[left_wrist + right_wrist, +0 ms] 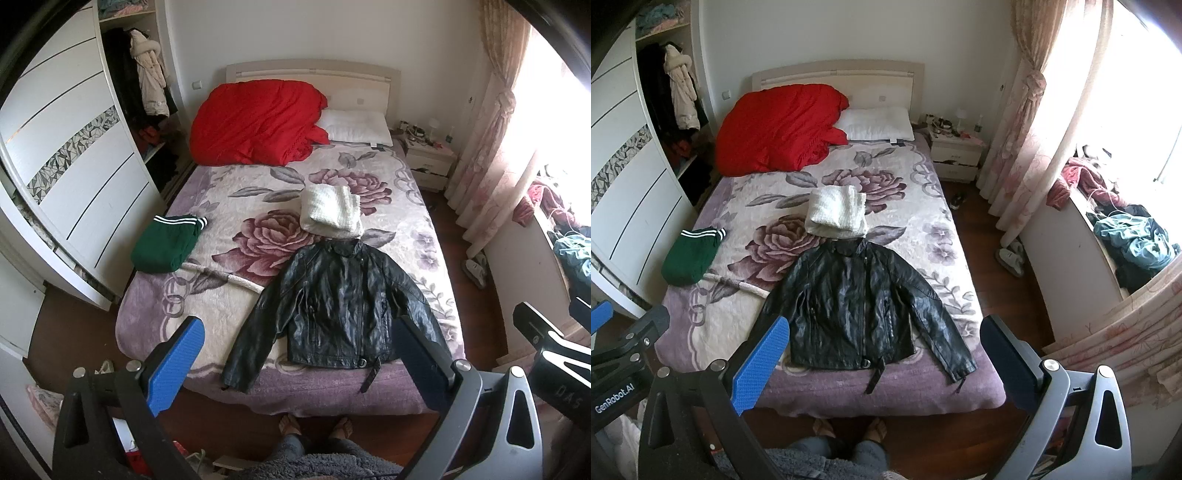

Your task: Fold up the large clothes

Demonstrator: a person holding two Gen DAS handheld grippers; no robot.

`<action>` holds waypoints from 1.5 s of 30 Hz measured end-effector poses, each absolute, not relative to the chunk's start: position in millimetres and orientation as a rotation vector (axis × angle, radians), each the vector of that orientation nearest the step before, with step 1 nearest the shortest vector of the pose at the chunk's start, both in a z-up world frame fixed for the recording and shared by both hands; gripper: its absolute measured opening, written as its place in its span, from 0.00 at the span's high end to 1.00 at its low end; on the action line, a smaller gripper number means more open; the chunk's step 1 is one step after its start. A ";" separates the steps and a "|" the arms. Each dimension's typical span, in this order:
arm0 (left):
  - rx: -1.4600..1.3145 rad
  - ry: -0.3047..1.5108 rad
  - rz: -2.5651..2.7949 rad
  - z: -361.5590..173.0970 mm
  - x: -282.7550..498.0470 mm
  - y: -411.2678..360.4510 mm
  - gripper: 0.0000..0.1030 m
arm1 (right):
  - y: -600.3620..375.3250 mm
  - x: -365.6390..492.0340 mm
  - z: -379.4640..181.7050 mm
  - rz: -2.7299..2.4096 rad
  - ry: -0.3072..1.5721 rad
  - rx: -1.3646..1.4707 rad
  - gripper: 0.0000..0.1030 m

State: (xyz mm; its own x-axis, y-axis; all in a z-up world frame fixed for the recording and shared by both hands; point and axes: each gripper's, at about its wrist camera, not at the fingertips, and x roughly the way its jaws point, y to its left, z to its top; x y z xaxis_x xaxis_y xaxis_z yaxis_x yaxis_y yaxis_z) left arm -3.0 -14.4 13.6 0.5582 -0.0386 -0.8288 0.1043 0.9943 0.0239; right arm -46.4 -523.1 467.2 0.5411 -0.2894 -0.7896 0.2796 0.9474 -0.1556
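left gripper [602,314] body reads "genrobot.ai"; jacket [857,306] flat.

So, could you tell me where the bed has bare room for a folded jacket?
Free: blanket right of the white bundle, and between the green garment and red duvet. Crowded: the foot, under the black jacket.

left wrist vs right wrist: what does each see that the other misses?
Left wrist only: the full sliding wardrobe door and the right gripper at its edge.
Right wrist only: the cluttered window ledge, and the left gripper at its edge.
Both: black leather jacket spread flat on the bed, folded white and green garments, both grippers open.
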 end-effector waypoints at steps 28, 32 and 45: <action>0.213 1.052 0.001 -183.4 159.3 -38.3 0.00 | -743.6 65.9 292.9 -0.657 1.131 0.512 0.41; 0.241 1.173 0.025 -275.9 189.6 -56.5 0.00 | -852.2 42.6 173.0 -0.785 1.176 0.847 0.41; 0.355 1.352 0.101 -492.3 219.1 -110.5 0.00 | -1041.9 -111.4 -145.2 -1.020 1.026 1.307 0.25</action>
State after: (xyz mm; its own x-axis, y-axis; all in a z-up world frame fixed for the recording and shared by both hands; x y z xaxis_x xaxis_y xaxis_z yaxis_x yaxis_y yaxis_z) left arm 219.1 -110.5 -492.3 0.2215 0.2748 -0.9356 0.1321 0.9422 0.3080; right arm -111.4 -1041.9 -145.2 0.2452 -0.0027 -0.9695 0.9694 0.0093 0.2452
